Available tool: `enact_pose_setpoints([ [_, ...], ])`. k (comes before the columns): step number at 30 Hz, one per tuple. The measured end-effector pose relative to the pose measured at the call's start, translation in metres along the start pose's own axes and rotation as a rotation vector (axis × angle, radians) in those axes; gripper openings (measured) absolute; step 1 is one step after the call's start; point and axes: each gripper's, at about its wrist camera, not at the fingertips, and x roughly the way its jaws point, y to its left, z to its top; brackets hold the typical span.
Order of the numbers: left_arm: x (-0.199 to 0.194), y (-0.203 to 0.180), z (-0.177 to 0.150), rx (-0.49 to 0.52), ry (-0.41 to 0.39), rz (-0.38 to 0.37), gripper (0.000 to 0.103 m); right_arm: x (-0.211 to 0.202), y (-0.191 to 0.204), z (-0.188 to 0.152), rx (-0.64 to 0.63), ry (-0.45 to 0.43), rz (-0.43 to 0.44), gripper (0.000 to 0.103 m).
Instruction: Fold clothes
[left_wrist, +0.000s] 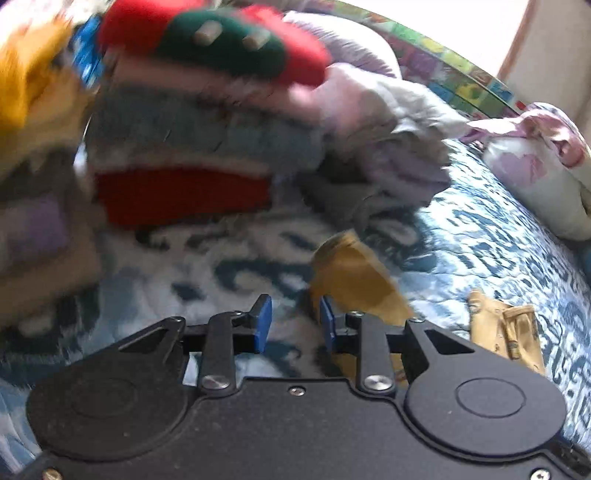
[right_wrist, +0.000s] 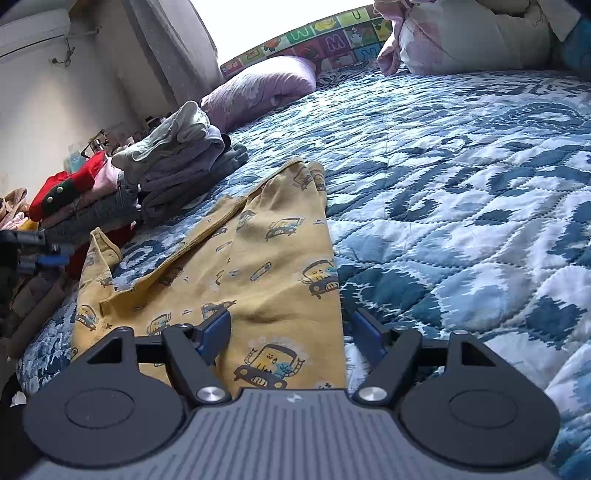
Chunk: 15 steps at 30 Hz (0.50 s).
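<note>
The mustard-yellow cotton garment printed with little cartoon cars (right_wrist: 258, 254) lies spread on the blue-and-white patterned quilt (right_wrist: 461, 206) of the bed, near its left edge. In the right wrist view the right gripper (right_wrist: 291, 328) hangs just above the near end of the cloth, its blue pads wide apart and pressing nothing; the garment's right border runs between them. That view alone shows the print and the full spread of the cloth, one flap turned back toward the left edge. Farther left, at the picture's margin, part of the left gripper (right_wrist: 40, 254) shows, blurred.

The left wrist view is smeared. Its blue pads stand narrowly apart with bare quilt between them; a yellow fold (left_wrist: 354, 280) rises just beyond the right pad, whether touching it I cannot tell. Beyond stands the stack of folded clothes (left_wrist: 184, 147), red and grey layers, then the lilac pillow (right_wrist: 258, 85) by the alphabet-tile mat (right_wrist: 332, 40).
</note>
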Motion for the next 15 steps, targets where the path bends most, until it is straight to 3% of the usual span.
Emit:
enact_pose_setpoints([
  [9,0.053,-0.017,-0.006,-0.096,0.021,-0.068,0.026,0.002,0.003,-0.002,-0.019,-0.001,-0.001,0.079],
  [15,0.084,-0.069,-0.008,0.151,0.02,0.064,0.026,0.007,0.009,-0.004,-0.068,0.003,0.007,0.089],
])
